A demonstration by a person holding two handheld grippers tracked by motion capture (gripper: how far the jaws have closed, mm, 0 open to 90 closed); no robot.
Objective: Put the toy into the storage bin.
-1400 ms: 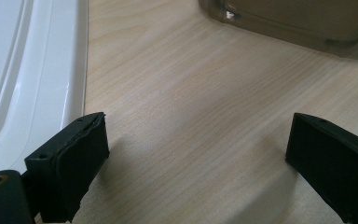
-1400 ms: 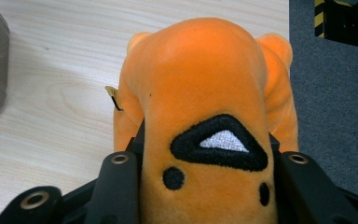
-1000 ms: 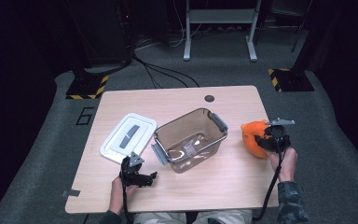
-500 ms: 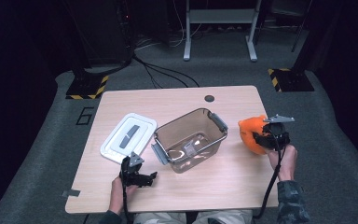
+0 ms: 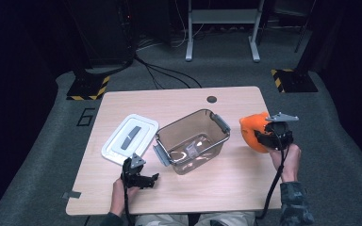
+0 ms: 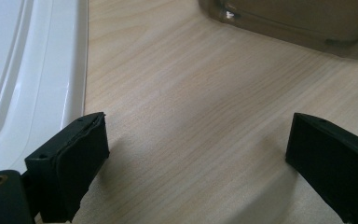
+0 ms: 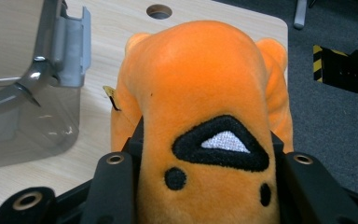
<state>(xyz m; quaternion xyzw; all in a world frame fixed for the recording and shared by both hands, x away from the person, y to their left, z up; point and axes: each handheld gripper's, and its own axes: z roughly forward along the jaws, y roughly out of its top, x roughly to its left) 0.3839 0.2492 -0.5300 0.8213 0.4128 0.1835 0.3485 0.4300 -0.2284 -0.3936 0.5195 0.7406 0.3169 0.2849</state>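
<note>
An orange plush toy (image 5: 253, 132) hangs just above the table's right side, and my right gripper (image 5: 269, 136) is shut on it. In the right gripper view the plush toy (image 7: 205, 121) bulges between the black jaws, showing a black embroidered patch and dots. A clear brownish tub (image 5: 193, 140) with grey latches stands at the table's middle, its corner (image 7: 28, 93) left of the toy. My left gripper (image 5: 139, 176) rests open near the front edge, below the white lid (image 5: 129, 138). Its jaws frame bare wood, beside the lid's rim (image 6: 51, 79).
The wooden table (image 5: 179, 101) has a round cable hole (image 5: 211, 99) at its back edge. A tape scrap (image 5: 71, 194) sticks out at the front left corner. Grey carpet, cables and yellow-black striped stand feet (image 5: 292, 79) lie beyond.
My right gripper has lifted the orange plush toy a little and carried it slightly toward the tub. The left gripper has stayed where it was.
</note>
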